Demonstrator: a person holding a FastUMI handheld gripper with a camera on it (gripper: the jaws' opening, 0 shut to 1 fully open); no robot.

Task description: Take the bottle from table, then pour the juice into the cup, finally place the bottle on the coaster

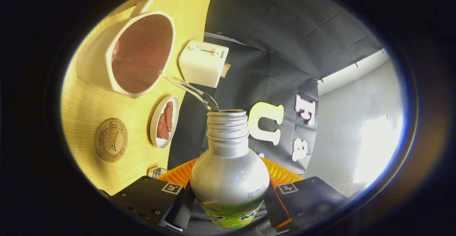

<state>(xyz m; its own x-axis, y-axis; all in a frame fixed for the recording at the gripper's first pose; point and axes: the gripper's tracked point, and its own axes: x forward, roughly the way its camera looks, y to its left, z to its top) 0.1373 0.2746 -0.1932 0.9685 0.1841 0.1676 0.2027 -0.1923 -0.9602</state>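
The gripper (228, 207) is clamped on the bottle (229, 179), one finger pressing each side of its lower body. The bottle's cap is off and its open neck points away toward 12 o'clock. The whole view is rolled over, so the bottle is tipped for pouring.

The pour is in hand: a thin stream of juice (188, 88) arcs from the bottle's mouth toward 10 o'clock and lands in the cup (107, 56), which stands on the bench (89, 111). The cup looks fairly full of dark liquid, though the tilt makes the level hard to judge.

Next, I judge, the bottle must be righted to stop the flow, then carried to the coaster (111, 139), at 9 o'clock of the bottle on the bench, which lies bare.

Between cup and coaster, a small plate (156, 136) holds brown slices. Farther off, a white toaster (203, 63) sits just beyond the cup.
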